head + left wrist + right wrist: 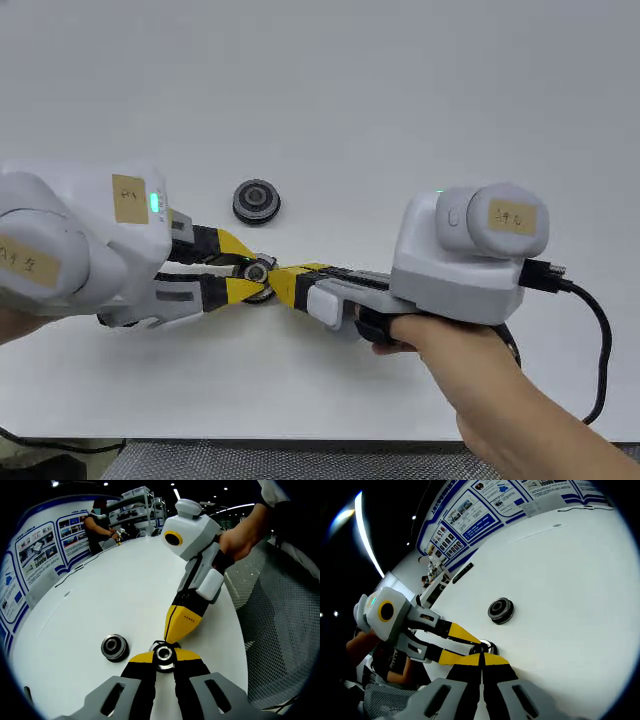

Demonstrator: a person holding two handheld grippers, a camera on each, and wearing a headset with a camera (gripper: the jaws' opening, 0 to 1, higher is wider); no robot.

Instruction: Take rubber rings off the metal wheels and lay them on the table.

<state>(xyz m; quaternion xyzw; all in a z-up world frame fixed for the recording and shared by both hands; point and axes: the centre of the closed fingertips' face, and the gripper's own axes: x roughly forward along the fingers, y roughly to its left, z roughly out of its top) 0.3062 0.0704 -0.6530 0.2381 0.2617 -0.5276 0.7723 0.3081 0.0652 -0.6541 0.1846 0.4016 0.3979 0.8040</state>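
Head view: the left hand-held gripper clamps a silvery metal wheel over the white table; left gripper view: the right hand-held gripper, jaws pressed together, meets its black rubber ring, likely soft, stretchy, best nipped at the rim; right gripper view: a second black-ringed wheel lies apart

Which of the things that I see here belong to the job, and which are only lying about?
Belong to the job: left gripper, shut on the held wheel; right gripper, fingers closed at its rim; second wheel, on the table.
Just lying about: wall posters; person in the background; metal mesh beside the table.
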